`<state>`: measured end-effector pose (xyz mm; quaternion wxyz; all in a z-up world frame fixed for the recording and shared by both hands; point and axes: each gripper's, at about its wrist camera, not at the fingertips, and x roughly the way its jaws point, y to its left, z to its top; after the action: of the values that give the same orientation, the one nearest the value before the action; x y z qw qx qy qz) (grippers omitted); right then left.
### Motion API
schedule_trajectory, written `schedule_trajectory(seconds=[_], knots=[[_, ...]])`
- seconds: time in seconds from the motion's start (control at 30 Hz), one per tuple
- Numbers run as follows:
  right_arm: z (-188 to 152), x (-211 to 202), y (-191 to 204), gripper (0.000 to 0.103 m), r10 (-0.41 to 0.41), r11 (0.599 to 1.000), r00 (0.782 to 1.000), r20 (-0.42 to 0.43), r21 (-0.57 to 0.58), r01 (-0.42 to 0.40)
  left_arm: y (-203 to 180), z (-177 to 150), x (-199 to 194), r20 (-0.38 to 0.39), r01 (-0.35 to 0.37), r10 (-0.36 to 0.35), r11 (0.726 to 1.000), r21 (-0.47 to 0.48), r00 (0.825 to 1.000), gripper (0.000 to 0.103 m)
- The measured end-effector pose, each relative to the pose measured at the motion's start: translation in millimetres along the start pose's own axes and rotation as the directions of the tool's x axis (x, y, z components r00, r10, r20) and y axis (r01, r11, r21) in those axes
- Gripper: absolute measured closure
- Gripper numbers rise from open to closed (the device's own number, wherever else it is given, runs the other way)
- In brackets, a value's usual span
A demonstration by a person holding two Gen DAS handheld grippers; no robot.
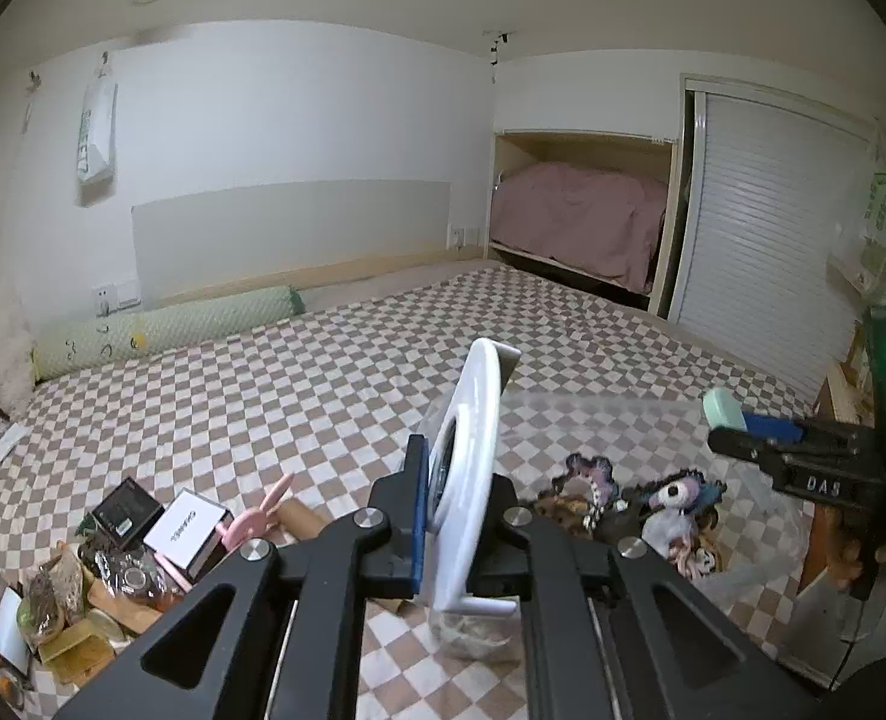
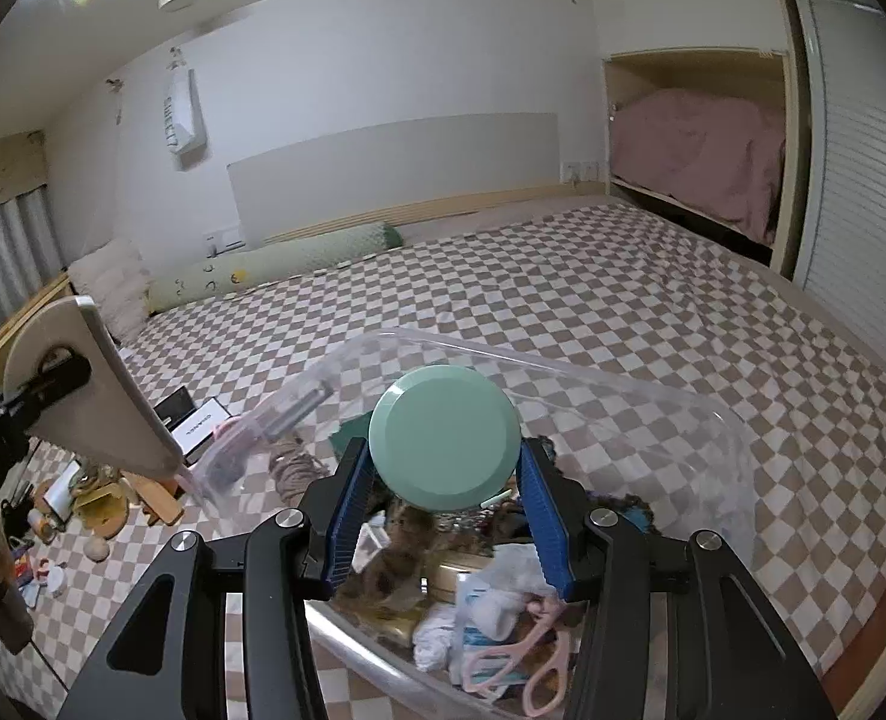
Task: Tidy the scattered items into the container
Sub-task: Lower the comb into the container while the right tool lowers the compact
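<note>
My left gripper (image 1: 451, 468) is shut on a white round mirror (image 1: 469, 450), held edge-on above the checkered bed; the mirror's beige back also shows in the right wrist view (image 2: 83, 384). My right gripper (image 2: 443, 474) is shut on a mint green round disc (image 2: 443, 438), held over the clear plastic container (image 2: 652, 408), which holds pink scissors (image 2: 538, 654), cloth and other small items. In the left wrist view the right gripper (image 1: 736, 426) with the disc (image 1: 721, 408) is at the right, above the container (image 1: 562, 405) and a plush toy (image 1: 673, 510).
A pile of scattered items lies on the bed at the left: a black box (image 1: 125, 510), a white box (image 1: 188, 531), a pink rabbit-shaped piece (image 1: 257, 516), wooden pieces (image 1: 125, 606). A green bolster pillow (image 1: 167, 330) lies by the wall. A closet (image 1: 772, 252) stands at the right.
</note>
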<state>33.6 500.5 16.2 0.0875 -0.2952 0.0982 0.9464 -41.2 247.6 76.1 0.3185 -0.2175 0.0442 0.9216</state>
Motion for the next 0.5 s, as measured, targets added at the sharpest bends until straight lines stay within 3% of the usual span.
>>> schedule_trajectory(seconds=[0.3, 0.5], knots=[[-1, 5, -28, 0.053, 0.001, 0.999, 1.000, -0.019, 0.052, 0.000, -8, 15, 5, 0.030, 0.018, -0.018, 1.000, -0.008, 0.999, 0.098], [-6, 18, -35, 0.053, 0.009, 0.996, 0.997, -0.081, 0.088, -0.002, -18, 16, 25, 0.026, 0.028, -0.028, 0.999, -0.015, 0.999, 0.100]])
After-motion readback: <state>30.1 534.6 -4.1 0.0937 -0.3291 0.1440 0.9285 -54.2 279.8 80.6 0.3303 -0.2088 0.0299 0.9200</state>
